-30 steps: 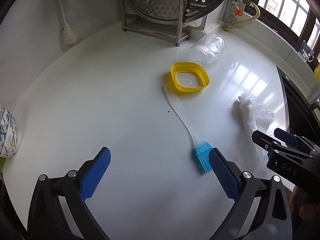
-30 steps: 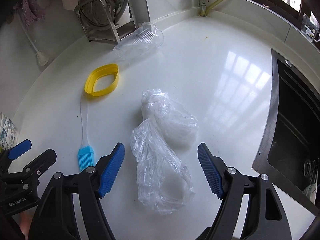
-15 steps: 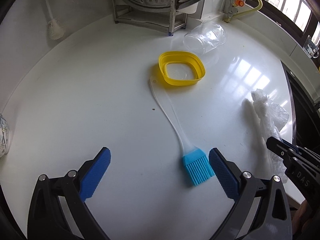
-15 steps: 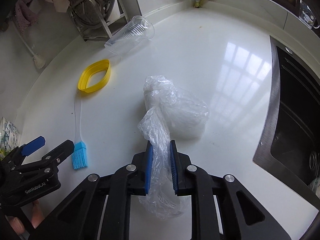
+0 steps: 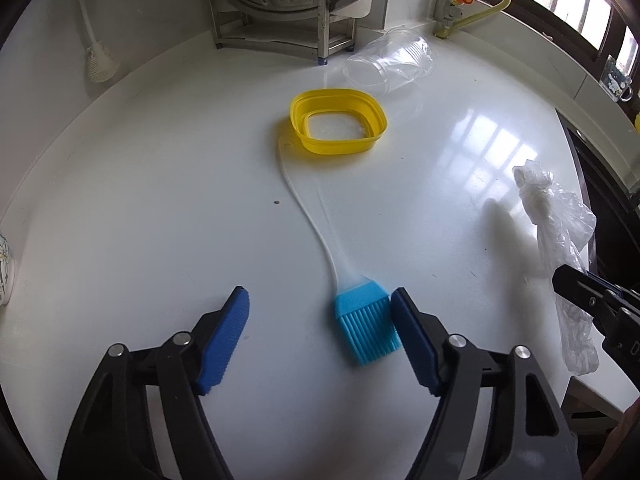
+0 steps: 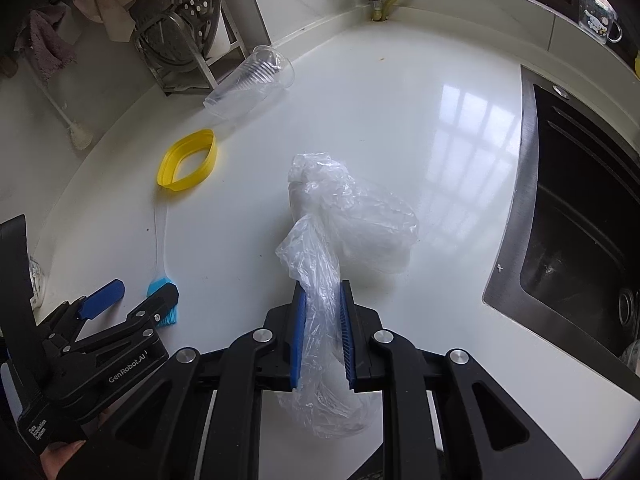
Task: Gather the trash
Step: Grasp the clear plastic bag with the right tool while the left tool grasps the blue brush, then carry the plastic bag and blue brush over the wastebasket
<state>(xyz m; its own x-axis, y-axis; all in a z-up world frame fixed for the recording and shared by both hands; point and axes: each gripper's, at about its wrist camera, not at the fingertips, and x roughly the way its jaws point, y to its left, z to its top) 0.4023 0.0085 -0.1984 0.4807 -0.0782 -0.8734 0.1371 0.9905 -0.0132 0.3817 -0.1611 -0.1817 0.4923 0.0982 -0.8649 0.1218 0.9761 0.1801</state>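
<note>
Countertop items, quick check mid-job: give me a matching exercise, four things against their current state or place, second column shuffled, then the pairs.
Things:
1. plastic bag
2. pastry brush
3. yellow ring
4. clear cup

States:
A. lying on its side near the dish rack
B. flat on the counter, at the tip of the brush handle
C. pinched in the right tool
D. bristles beside one finger of the left tool, not gripped

Pairs: 1-C, 2-D, 3-B, 4-A
</note>
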